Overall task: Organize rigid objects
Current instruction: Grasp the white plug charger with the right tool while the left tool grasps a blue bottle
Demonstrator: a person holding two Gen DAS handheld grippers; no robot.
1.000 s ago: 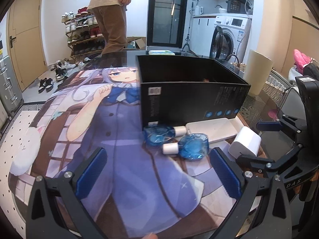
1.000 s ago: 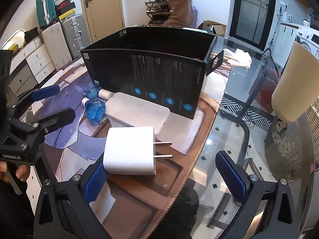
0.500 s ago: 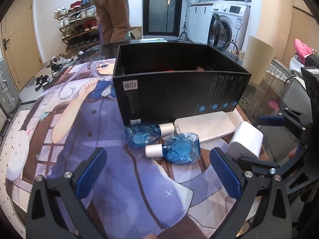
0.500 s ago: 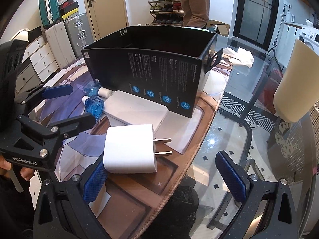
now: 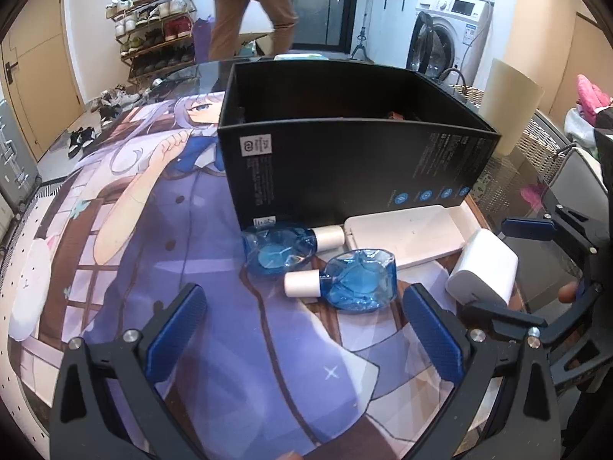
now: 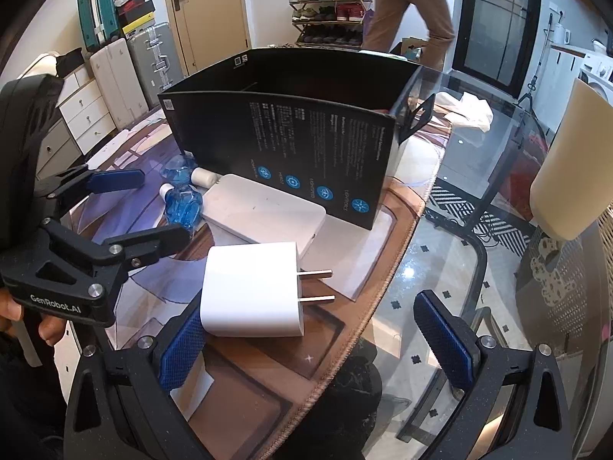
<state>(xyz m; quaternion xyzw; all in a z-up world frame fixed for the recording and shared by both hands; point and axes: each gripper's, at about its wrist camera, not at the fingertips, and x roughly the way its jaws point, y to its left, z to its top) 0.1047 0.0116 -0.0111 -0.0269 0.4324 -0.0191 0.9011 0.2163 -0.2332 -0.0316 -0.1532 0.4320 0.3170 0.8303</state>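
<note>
Both tools spread, empty | left tool (image 5: 302, 329) nearer blue bottles (image 5: 358, 285) | charger (image 6: 253, 289) unmoved

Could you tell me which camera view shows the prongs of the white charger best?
The right wrist view: the white charger lies close, both prongs pointing right. The left wrist view shows only its rounded back, prongs hidden.
</note>
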